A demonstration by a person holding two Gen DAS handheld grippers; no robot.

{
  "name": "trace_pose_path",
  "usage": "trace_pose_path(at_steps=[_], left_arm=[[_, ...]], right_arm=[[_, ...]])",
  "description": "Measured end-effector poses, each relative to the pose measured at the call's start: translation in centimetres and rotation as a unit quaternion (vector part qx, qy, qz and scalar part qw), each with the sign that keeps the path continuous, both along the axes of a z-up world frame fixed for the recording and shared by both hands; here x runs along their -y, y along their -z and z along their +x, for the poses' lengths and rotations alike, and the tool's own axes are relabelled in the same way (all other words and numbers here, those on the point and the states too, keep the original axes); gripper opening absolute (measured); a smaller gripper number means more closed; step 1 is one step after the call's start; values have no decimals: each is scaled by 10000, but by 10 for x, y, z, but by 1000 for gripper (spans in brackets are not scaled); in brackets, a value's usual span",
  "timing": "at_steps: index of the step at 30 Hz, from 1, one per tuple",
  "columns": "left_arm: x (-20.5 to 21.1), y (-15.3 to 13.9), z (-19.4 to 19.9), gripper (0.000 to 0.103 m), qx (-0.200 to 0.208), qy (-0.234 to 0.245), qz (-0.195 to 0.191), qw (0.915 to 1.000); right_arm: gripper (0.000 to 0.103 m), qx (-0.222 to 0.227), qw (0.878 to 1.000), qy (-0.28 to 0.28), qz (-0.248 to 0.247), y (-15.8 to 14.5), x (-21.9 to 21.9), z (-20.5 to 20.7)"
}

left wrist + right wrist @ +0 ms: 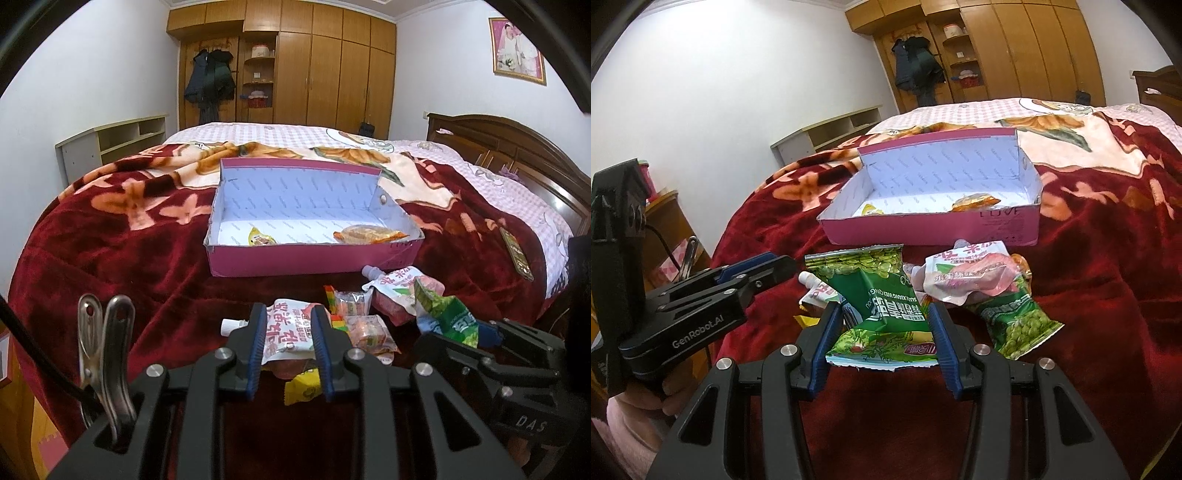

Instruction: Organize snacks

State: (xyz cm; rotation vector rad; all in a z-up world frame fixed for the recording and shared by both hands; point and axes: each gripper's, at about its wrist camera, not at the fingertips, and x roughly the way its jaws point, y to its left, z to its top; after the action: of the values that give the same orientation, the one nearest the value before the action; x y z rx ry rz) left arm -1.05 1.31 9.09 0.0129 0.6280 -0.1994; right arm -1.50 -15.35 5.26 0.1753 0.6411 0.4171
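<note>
Crimson plush blanket with peach flowers (110, 236) covers the one bed, and on it sits one open pink cardboard box with a white lining (314, 258) holding two snack packets, a yellow one at its left and an orange one (369, 234) at its right. Just in front lies a loose pile: two white-and-pink spouted pouches, two green pea bags and several small clear-wrapped candies (365, 328). The left claw (290, 341) is closed on the nearer white spouted pouch (291, 332), and the right claw (884, 328) grips one green bag (879, 295).
</note>
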Motion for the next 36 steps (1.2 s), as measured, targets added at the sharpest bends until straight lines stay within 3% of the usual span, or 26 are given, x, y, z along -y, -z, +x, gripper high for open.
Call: trace_pose_path(at_steps=[12, 18, 21, 23, 36], left_arm=[[-10, -5, -2, 26, -29, 2, -96, 9999], [-5, 6, -6, 26, -264, 230, -67, 9994], [-1, 17, -5, 34, -446, 237, -45, 9987], [1, 23, -5, 46, -561, 224, -72, 9981], [26, 56, 4, 50, -1052, 127, 119, 9943]], right_arm=[[50, -5, 9999, 71, 100, -3, 8, 2], [50, -38, 9999, 44, 142, -2, 7, 1], [50, -28, 9999, 39, 135, -2, 6, -1], [50, -20, 9999, 42, 131, -2, 7, -1], [50, -66, 9997, 62, 211, 0, 10, 0]])
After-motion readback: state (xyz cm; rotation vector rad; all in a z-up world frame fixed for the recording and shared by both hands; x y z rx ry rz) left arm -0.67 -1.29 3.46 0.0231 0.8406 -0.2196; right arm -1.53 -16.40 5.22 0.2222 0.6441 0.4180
